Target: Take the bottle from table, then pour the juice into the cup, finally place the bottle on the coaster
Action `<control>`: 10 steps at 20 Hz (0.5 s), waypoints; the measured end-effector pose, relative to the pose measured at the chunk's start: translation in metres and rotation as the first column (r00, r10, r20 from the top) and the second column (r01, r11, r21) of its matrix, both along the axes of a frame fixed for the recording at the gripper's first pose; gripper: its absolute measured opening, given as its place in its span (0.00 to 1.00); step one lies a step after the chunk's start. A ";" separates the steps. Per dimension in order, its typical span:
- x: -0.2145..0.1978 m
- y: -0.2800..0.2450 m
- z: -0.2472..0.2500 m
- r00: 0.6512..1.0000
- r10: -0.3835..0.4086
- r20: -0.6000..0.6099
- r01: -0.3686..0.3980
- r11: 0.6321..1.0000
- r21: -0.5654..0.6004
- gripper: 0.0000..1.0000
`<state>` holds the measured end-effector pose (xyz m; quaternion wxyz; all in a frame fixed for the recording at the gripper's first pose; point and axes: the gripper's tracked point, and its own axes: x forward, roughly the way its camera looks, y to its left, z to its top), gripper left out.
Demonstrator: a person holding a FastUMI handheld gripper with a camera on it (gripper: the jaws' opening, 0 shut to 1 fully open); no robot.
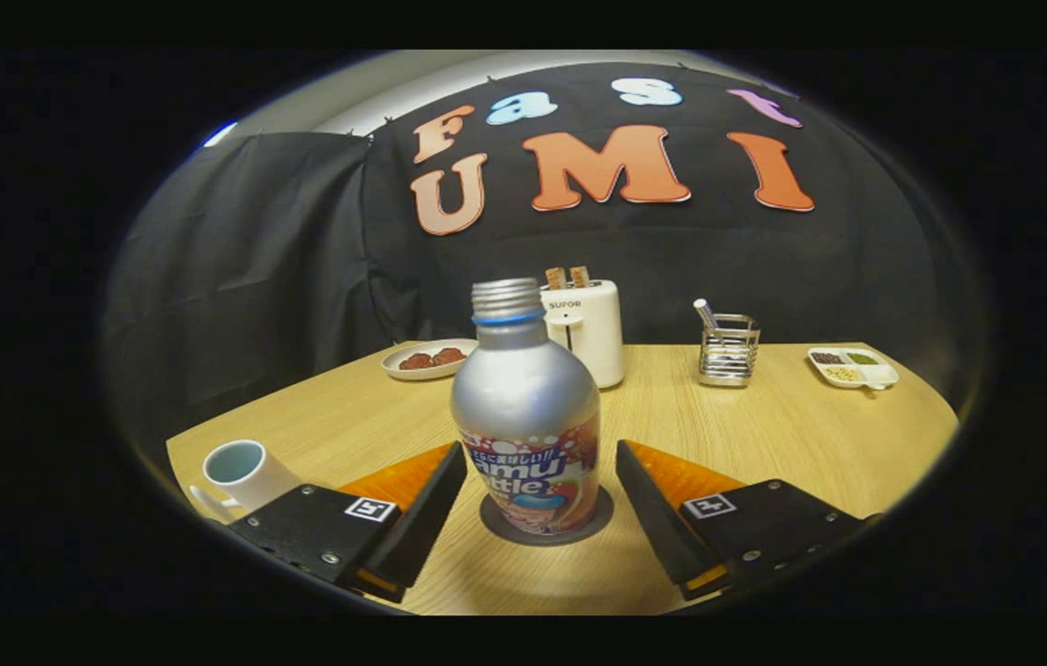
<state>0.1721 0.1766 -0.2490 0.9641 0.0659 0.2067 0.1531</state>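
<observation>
The tongs (542, 481) are seen spread wide, their 2 fingers (422, 504) flanking the bottle (526, 416) at 9 and 3 o'clock with a clear gap on each side, so nothing is gripped. The bottle stands upright between them on the dark round coaster (496, 527), whose rim is visible around the base; its threaded neck is bare, with no cap fitted. From this lie, the final placing is judged to be done, or the bottle to be just released, with only the withdrawal of the tongs left. The cup (246, 472) is found on the bench (810, 444) beyond the left finger, at about 10 o'clock from the bottle, tilted by the lens; whether juice has been poured into it cannot be told, as its inside shows only a pale wall. Farther off, a white toaster (590, 328) is seen just behind the bottle at 12 o'clock, a plate (429, 359) at 11, a wire holder (728, 350) at 1, and a divided tray (853, 367) at 2.
</observation>
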 end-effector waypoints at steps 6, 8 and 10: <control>-0.029 -0.038 0.072 0.989 -0.068 0.133 0.067 0.998 0.015 0.98; -0.042 -0.056 0.102 0.976 -0.112 0.188 0.112 0.994 0.011 0.98; -0.058 -0.073 0.133 0.958 -0.151 0.245 0.157 0.988 -0.005 0.97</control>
